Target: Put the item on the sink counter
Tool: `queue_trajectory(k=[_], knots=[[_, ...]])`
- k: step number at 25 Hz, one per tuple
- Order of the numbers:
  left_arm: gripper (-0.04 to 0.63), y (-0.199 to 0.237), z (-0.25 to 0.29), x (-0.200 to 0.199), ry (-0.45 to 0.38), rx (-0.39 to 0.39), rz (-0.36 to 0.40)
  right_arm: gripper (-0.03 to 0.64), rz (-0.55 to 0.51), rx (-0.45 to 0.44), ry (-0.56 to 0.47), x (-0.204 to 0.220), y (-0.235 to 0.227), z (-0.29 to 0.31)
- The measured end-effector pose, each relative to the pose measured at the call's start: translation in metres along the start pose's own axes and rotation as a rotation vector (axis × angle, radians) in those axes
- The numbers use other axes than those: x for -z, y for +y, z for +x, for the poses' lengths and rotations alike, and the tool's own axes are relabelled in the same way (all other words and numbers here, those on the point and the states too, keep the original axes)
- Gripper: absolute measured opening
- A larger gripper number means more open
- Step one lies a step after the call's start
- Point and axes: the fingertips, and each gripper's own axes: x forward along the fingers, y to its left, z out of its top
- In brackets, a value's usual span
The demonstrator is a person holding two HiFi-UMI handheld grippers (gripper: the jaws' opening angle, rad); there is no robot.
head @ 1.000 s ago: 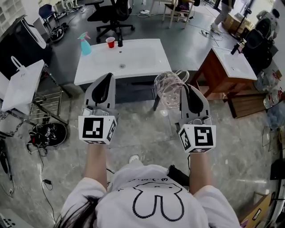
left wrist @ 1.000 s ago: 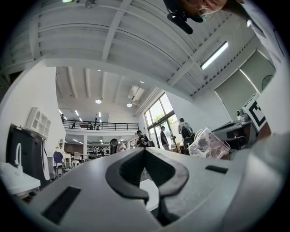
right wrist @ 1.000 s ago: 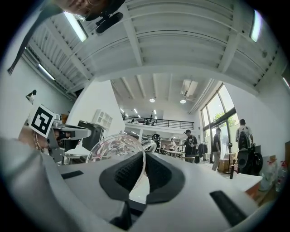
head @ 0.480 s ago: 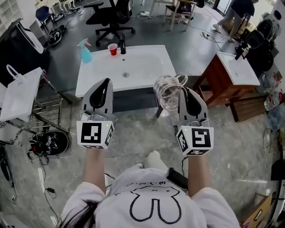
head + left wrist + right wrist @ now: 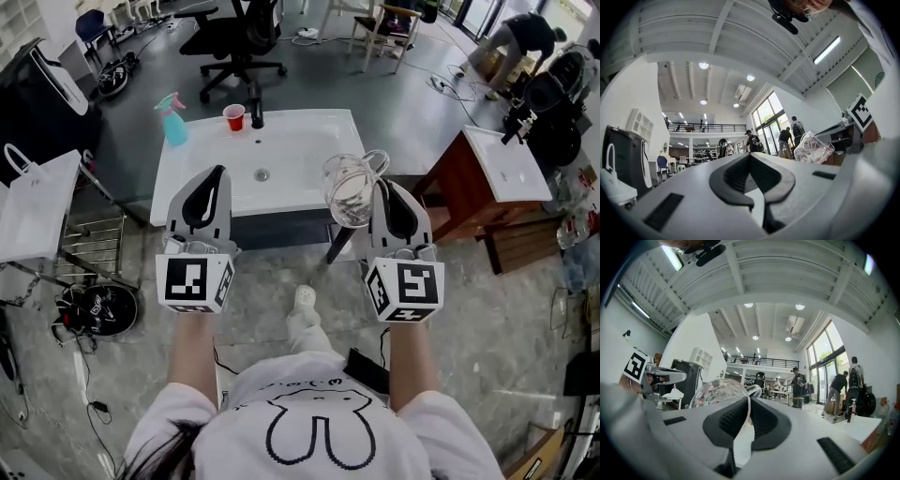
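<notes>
A clear glass pitcher (image 5: 349, 190) with a handle hangs in the air, its rim pinched by my right gripper (image 5: 382, 187), which is shut on it. In the right gripper view the pitcher (image 5: 717, 392) bulges to the left of the jaws (image 5: 749, 401), the glass wall between the pads. My left gripper (image 5: 217, 172) is shut with nothing in it and is held level beside the right one. The left gripper view (image 5: 750, 157) shows the pitcher (image 5: 813, 148) off to its right. The white sink counter (image 5: 300, 150) lies just ahead of both grippers, its near edge under their tips.
On the counter's far edge stand a black faucet (image 5: 256, 117), a red cup (image 5: 233, 116) and a blue spray bottle (image 5: 172, 120). A second basin on a wooden cabinet (image 5: 511, 164) is at right, a white bag (image 5: 33, 202) on a rack at left, an office chair (image 5: 234, 37) behind.
Both grippers and the pitcher have come closer to the sink counter as the person walked forward. The grip on the pitcher is unchanged.
</notes>
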Motion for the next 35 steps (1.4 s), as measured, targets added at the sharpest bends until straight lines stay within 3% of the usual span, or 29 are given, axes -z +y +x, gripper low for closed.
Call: queue_trajectory(k=[15,21,35], knots=[[0.009,0.056,0.176,0.04,0.038,-0.088,-0.002,0.04,0.053,-0.074,0.052,0.038,-0.073,0.198],[0.009,0.065,0.227,0.06,0.068,-0.108,0.01,0.04,0.07,-0.081,0.12,0.068,-0.099,0.256],[0.009,0.061,0.307,0.102,0.118,-0.041,0.006,0.04,0.094,-0.057,0.356,0.136,-0.137,0.33]])
